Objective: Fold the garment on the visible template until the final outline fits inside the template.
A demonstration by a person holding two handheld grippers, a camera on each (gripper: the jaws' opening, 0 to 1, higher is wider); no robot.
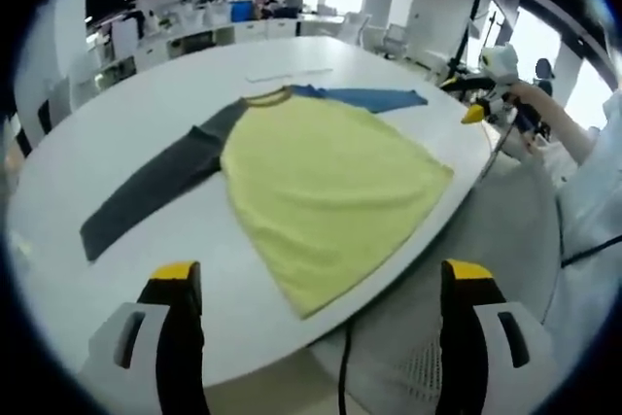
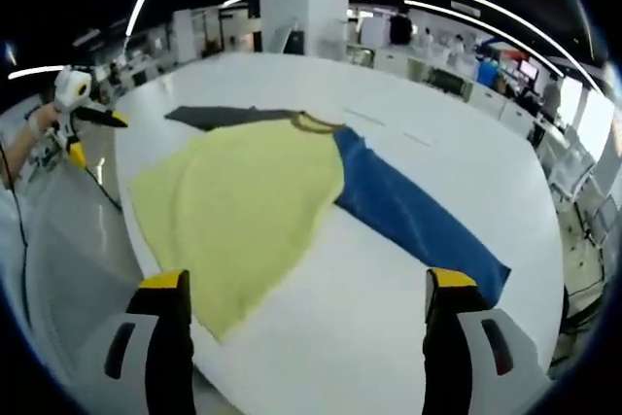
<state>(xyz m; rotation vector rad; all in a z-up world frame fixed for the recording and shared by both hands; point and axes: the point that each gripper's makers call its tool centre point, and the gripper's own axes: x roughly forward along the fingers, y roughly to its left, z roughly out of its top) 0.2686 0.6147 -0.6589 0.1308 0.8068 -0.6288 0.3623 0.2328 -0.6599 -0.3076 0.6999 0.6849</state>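
Both hand-held grippers (image 1: 324, 284) (image 2: 305, 289) jaws apart, empty, held off the table's (image 1: 146, 104) edge facing the flat shirt (image 1: 326, 182).

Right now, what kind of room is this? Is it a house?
Probably not a house. It looks like a big open office or lab: a long white table with a yellow shirt spread flat, rows of desks behind, and long strip lights on a dark ceiling.

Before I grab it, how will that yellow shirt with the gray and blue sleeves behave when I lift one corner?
The shirt lies flat and thin on the white table, so it will probably droop limply. Its blue sleeve and gray sleeve spread far out and will likely trail. The table looks smooth, so the fabric may slide.
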